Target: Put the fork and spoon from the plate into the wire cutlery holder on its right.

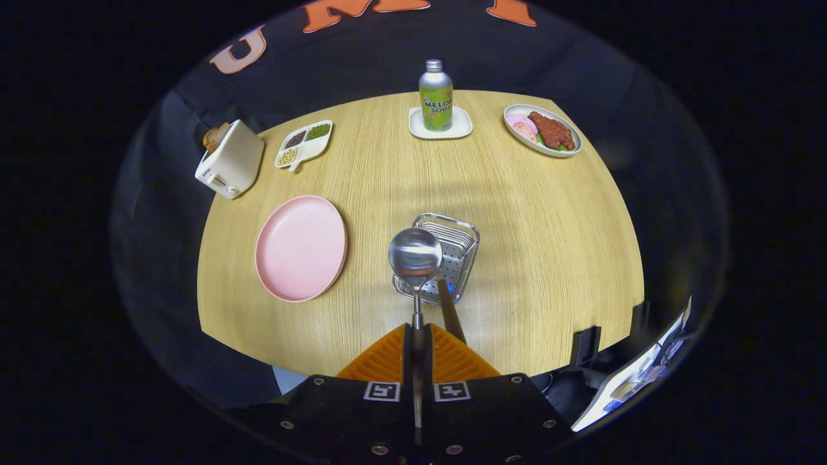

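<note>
Round wooden table (549,258), bearing the task's objects and several bystanders. The pink plate (301,248) lies left of centre with nothing on it, so both utensils have evidently left it. To its right stands the wire cutlery holder (452,248), a small chromed basket; a brown handle (450,313) leans out of its near corner toward the gripper, probably the fork already deposited, though its head is hidden and this is a judgement only. The spoon (415,257) is carried bowl-forward, its thin stem clamped between both fingers of the gripper (417,352), which are closed narrowly on it; the bowl hangs over the holder's near-left edge, not yet inside. What appears left: lowering the spoon into the basket and letting go. Beyond, well apart: toaster (230,160), divided snack dish (305,143), soda bottle (435,97) on its coaster, and a dish of food (543,130).
</note>
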Available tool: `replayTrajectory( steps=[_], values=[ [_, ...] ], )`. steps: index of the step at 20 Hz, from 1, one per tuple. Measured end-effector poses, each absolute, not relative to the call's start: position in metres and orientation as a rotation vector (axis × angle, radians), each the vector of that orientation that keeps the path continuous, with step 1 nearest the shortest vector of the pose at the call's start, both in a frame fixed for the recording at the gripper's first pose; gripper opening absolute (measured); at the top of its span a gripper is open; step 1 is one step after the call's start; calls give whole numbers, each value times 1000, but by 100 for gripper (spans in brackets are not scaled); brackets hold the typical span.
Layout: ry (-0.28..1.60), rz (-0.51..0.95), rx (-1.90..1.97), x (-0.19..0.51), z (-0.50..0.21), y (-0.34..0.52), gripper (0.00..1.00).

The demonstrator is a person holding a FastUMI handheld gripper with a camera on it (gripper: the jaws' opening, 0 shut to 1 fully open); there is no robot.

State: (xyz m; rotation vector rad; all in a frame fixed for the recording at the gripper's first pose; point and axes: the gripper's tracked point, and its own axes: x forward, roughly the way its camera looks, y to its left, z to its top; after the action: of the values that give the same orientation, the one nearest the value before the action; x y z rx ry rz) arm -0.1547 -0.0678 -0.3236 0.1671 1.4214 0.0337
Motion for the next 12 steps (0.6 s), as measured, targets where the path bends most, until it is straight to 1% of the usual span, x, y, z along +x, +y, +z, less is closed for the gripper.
replayTrajectory(
  steps=[3, 12],
  values=[
    [1481, 49, 157, -158, -325, -76, 5],
    [1660, 165, 169, -156, -338, -70, 5]
  ],
)
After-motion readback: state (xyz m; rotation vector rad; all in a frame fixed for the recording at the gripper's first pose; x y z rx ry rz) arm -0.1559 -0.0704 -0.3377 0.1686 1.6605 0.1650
